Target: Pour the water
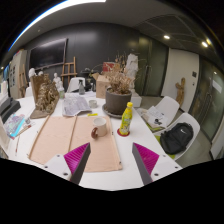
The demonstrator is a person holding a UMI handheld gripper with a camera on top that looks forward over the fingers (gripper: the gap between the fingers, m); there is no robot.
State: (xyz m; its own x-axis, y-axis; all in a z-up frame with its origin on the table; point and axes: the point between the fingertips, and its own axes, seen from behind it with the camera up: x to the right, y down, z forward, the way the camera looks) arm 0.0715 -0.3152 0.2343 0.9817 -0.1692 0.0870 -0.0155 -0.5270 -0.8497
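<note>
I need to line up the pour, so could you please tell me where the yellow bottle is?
The yellow bottle stands on the white table beyond the open fingers, ahead to their right, beside the tan mat and before the potted plant.

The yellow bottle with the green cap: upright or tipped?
Upright: the yellow bottle stands on the table, green cap uppermost, beyond the open gripper.

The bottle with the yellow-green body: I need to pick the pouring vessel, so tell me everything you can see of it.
The bottle stands upright on the white table, just off the right edge of the tan mat. Its body looks yellow-green, narrowing to a paler top; the material is hard to tell. It stands in front of the dark plant pot, right of the small tan cup. Nothing grips it: the gripper is short of it, jaws open and empty.
</note>
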